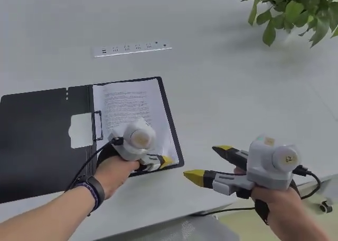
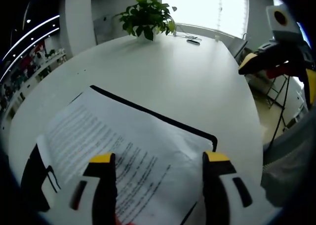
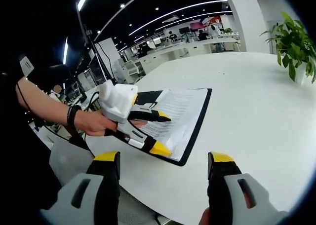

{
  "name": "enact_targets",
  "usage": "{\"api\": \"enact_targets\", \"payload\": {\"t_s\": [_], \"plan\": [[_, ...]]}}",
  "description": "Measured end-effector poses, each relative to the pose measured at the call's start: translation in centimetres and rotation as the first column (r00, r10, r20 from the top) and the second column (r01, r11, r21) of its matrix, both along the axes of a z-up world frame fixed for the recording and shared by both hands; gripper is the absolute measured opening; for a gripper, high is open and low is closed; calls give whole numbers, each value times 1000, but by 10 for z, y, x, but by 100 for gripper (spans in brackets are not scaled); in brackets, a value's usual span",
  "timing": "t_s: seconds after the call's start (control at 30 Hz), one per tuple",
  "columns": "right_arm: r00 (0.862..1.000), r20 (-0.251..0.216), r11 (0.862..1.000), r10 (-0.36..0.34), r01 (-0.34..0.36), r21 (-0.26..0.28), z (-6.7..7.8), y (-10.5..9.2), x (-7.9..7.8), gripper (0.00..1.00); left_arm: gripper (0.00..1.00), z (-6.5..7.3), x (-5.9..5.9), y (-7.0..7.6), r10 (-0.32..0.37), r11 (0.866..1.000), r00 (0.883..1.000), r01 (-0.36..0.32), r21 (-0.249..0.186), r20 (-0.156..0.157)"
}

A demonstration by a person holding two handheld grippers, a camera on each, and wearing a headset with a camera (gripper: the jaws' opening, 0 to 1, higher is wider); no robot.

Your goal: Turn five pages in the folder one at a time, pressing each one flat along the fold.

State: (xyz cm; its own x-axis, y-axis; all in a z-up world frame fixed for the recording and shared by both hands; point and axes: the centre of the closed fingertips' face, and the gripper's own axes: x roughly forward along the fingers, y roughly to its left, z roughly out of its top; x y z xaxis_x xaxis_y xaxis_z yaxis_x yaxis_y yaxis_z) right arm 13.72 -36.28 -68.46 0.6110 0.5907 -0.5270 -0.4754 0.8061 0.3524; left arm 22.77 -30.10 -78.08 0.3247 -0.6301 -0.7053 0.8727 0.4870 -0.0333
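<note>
The black folder [image 1: 37, 140] lies open on the white table, a printed page [image 1: 129, 106] on its right half. My left gripper [image 1: 161, 160] hovers open over the page's near right corner, and its yellow-tipped jaws frame the page [image 2: 123, 136] in the left gripper view. I cannot tell whether a jaw touches the paper. My right gripper [image 1: 208, 161] is open and holds nothing, off to the right of the folder near the table's front edge. In the right gripper view, the right gripper [image 3: 164, 157] looks toward the left gripper [image 3: 160, 132] and the folder [image 3: 197, 121].
A white power strip [image 1: 132, 48] lies beyond the folder. A potted plant [image 1: 296, 11] stands at the far right. A metal clip [image 1: 97, 126] sits at the folder's spine. Cables trail from both grippers. The table's front edge [image 1: 174, 212] runs just below the hands.
</note>
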Motion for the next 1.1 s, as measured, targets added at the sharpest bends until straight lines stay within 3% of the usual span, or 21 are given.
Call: {"api": "enact_targets", "payload": {"t_s": [0.4, 0.8, 0.97, 1.1], "plan": [[1000, -4, 998, 15, -15, 57, -10, 12, 34, 67, 65, 0, 5, 1, 16, 1000, 1000, -15, -25, 8], [999, -38, 977, 1, 7, 211, -22, 28, 78, 52, 65, -1, 6, 2, 20, 999, 1000, -20, -32, 16], [998, -59, 973, 8, 6, 232, -29, 33, 86, 48, 65, -1, 7, 2, 24, 999, 1000, -24, -36, 15], [997, -72, 980, 32, -17, 200, -36, 41, 87, 46, 65, -1, 7, 2, 26, 999, 1000, -26, -37, 13]]}}
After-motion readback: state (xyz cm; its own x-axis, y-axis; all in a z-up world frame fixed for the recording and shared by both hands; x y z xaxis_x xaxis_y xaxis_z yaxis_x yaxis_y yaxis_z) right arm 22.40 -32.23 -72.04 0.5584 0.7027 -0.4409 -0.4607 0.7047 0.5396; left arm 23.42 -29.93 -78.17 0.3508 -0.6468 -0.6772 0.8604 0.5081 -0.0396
